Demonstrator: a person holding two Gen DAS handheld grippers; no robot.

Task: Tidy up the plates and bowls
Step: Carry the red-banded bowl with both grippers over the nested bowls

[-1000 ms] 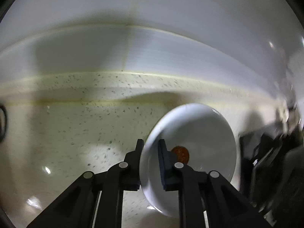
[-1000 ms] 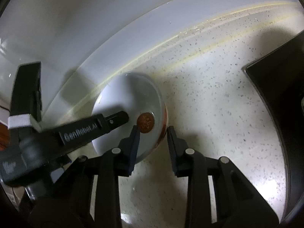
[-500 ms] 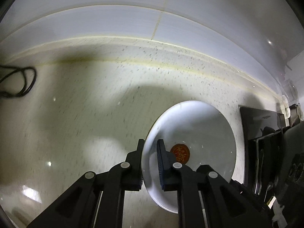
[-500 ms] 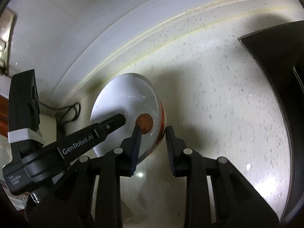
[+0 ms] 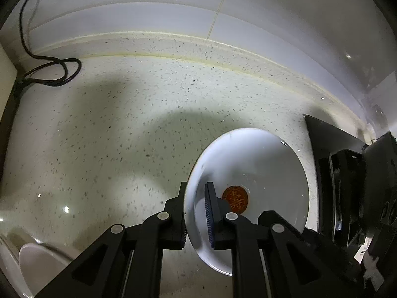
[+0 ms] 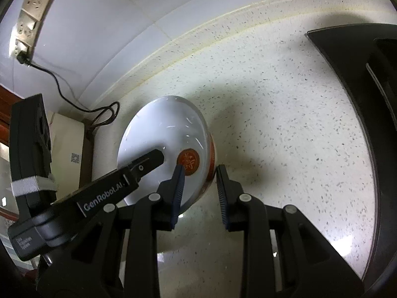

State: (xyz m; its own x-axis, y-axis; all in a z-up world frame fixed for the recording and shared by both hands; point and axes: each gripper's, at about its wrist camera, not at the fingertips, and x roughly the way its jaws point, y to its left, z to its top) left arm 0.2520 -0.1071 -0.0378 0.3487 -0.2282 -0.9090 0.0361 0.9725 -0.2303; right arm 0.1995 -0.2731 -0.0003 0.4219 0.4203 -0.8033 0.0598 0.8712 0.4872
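A white bowl (image 5: pixel 255 164) with a red round mark inside is held above the speckled counter. My left gripper (image 5: pixel 196 213) is shut on its left rim, one finger inside and one outside. In the right wrist view the same bowl (image 6: pixel 168 136) shows a red band on its outside. My right gripper (image 6: pixel 199 188) straddles its right rim with the jaws a little apart; the left finger is inside and the right finger stands clear of the wall. The left gripper's body (image 6: pixel 99 198) reaches in from the left.
A black cooktop (image 6: pixel 359 79) lies on the right of the counter (image 5: pixel 124 129). A black cable (image 5: pixel 49 72) coils at the back left below wall sockets (image 6: pixel 29 12). A white dish (image 5: pixel 37 260) shows at the lower left edge. A white tiled wall runs behind.
Both grippers and the bowl have drawn back from the wall and shifted left; the cable and sockets have come into view. The grips look the same.
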